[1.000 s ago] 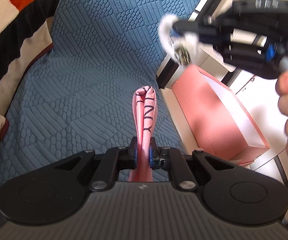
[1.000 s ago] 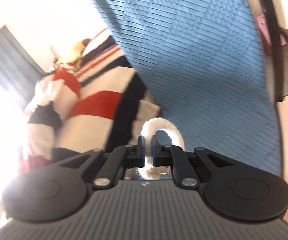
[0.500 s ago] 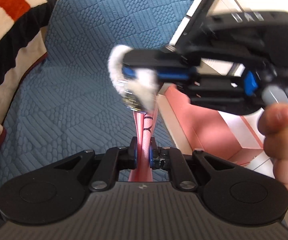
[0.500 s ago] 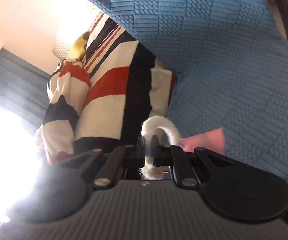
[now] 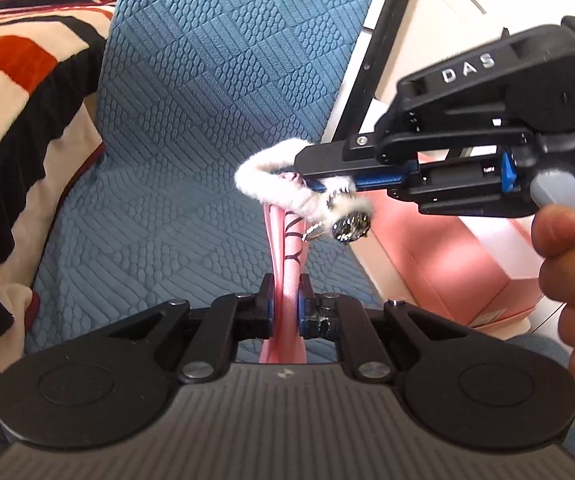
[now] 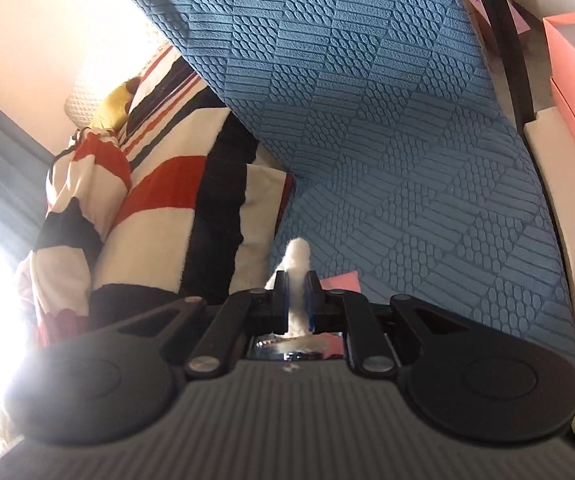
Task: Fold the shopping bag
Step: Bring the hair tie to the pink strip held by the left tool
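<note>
Blue quilted cover (image 5: 191, 92) across the seat, striped blanket (image 5: 11, 80) along its left edge. Folded pink shopping bag (image 5: 285, 280) upright, clenched in left gripper (image 5: 286, 300). Right gripper (image 6: 297, 294), jaws easing apart, fluffy white loop (image 5: 275, 188) between them, at the bag's top.

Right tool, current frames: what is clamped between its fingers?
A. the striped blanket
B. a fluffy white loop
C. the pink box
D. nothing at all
B: the right tool is shut on the fluffy white loop, which rings the top of the folded pink bag held upright by the left tool.
</note>
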A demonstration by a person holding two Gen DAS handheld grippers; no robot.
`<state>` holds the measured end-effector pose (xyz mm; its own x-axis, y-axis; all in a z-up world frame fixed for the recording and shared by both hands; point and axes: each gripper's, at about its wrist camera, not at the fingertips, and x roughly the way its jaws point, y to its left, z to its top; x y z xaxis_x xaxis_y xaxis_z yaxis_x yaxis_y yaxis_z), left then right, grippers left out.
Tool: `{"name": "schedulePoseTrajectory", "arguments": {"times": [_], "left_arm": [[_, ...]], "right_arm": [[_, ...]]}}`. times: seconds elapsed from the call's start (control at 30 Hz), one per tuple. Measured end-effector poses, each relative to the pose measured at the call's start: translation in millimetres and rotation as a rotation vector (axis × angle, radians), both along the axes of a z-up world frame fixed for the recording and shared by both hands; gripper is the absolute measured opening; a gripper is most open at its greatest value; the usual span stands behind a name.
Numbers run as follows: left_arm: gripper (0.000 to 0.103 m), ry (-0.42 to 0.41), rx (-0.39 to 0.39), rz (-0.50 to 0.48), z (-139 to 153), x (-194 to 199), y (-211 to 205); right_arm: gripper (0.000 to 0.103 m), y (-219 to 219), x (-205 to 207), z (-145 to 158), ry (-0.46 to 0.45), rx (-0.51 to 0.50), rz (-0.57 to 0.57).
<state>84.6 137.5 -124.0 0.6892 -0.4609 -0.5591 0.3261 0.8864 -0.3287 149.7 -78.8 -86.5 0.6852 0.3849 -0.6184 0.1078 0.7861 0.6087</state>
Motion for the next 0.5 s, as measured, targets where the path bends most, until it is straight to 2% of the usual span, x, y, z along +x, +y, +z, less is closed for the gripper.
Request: {"name": "schedulePoseTrajectory", "arguments": {"times": [0.2,0.23,0.3,0.33,0.5], "left_arm": [[0.012,-0.024,0.042,0.003,-0.2,-0.4,-8.5],[0.012,-0.024,0.044,0.001,-0.3,-0.4,-10.0],[0.012,-0.03,0.047,-0.001,0.2,-0.8,-10.1],[0.012,-0.036,0.048,-0.001,0.8,-1.2,-10.0],[0.012,-0.045,0.047,-0.006,1.8,-1.5,-9.7]], "right_arm": [[0.012,7.4,-0.8,0.1,0.044,-0.049,0.053],[0.014,6.6,-1.5,0.1,0.049,-0.055,0.049],[0.025,4.3,-2.2,0.5,0.057,-0.074,0.03],[0.034,2.6,-2.5,0.2,0.063,-0.082,0.018],[0.036,-1.4,-7.2,2.1,0.056,-0.084,0.0]]}}
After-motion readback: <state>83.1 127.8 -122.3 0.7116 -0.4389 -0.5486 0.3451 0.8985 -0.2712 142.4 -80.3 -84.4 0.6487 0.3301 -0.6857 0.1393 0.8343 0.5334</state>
